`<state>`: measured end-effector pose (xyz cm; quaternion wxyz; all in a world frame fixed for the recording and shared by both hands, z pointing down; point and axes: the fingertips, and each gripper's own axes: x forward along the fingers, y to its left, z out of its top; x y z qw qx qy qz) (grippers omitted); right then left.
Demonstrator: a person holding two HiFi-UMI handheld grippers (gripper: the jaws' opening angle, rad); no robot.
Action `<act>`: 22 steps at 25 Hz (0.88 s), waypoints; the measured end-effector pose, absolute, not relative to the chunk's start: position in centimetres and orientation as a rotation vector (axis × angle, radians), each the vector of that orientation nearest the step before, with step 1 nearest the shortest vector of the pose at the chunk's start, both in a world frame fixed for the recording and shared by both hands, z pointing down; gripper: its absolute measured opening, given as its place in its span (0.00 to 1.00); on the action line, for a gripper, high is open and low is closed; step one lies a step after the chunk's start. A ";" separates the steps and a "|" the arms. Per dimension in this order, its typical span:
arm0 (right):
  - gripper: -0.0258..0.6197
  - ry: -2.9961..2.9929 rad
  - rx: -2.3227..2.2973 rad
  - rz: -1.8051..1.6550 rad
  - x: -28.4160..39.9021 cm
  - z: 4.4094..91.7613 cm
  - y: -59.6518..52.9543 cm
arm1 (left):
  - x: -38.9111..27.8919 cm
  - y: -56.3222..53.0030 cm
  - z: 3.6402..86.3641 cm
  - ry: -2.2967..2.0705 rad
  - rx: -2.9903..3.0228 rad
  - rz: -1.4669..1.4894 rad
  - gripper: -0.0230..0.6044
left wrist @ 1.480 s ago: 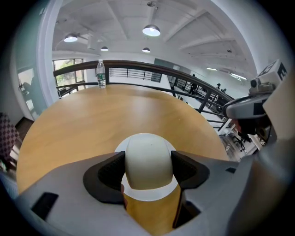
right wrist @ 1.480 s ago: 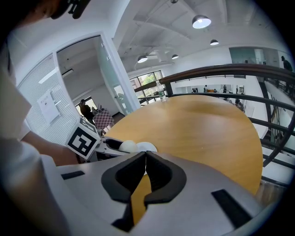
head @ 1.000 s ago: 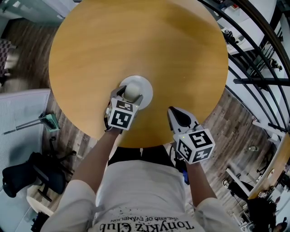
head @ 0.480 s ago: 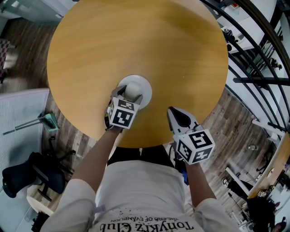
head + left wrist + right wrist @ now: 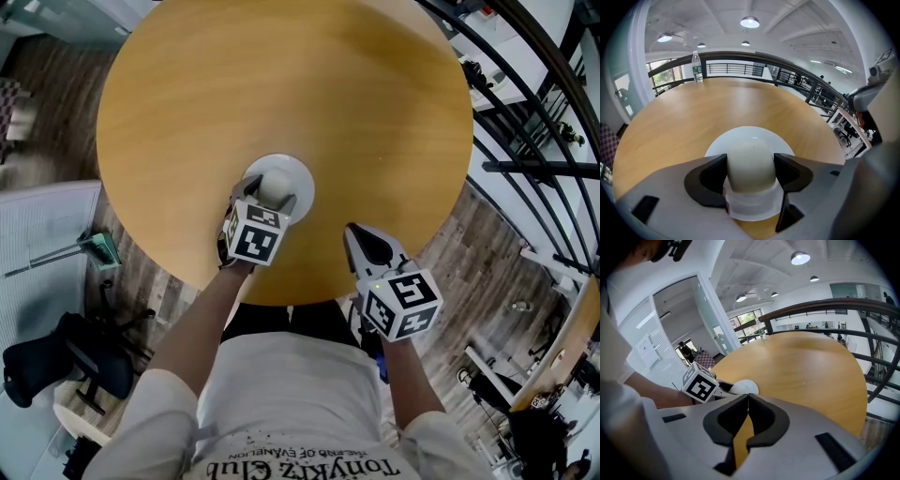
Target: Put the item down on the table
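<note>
A pale cream, dome-topped item [image 5: 751, 157] sits clenched between the two jaws of the left gripper [image 5: 267, 197], one pad pressed to each side, over the near part of a small white plate [image 5: 749, 133]. The plate lies on a round wooden table [image 5: 281, 84], close to the rim nearest the person (whether the item's base touches the plate cannot be told). Bare wood runs wide from the plate to the far and side edges. The right gripper [image 5: 354, 234] hovers over the near rim, well apart from the plate, jaws pressed together on nothing. Each gripper carries a cube of black-and-white square markers. Print on the person's white shirt [image 5: 300, 403], upside down to the head camera, reads roughly "TonyKrz Club". A clear water bottle [image 5: 697, 66] stands at the table's far edge. Dark railings [image 5: 534, 112] curve close round the right side; a black office chair [image 5: 56, 361] stands on the plank floor to the left.
</note>
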<state>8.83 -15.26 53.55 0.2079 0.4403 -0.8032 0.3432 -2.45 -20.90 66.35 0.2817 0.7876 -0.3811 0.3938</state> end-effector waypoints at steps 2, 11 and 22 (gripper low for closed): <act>0.08 -2.236 1.231 0.956 8.8 53.5 -15.3 | -2.5 -20.9 66.4 -1.026 2.107 1.053 0.56; 0.08 -2.233 1.235 0.963 9.0 53.5 -14.7 | -2.5 -20.7 66.6 -1.042 2.138 1.114 0.56; 0.08 -2.239 1.232 0.957 9.2 53.3 -13.9 | -2.5 -20.6 66.6 -1.026 2.133 1.143 0.56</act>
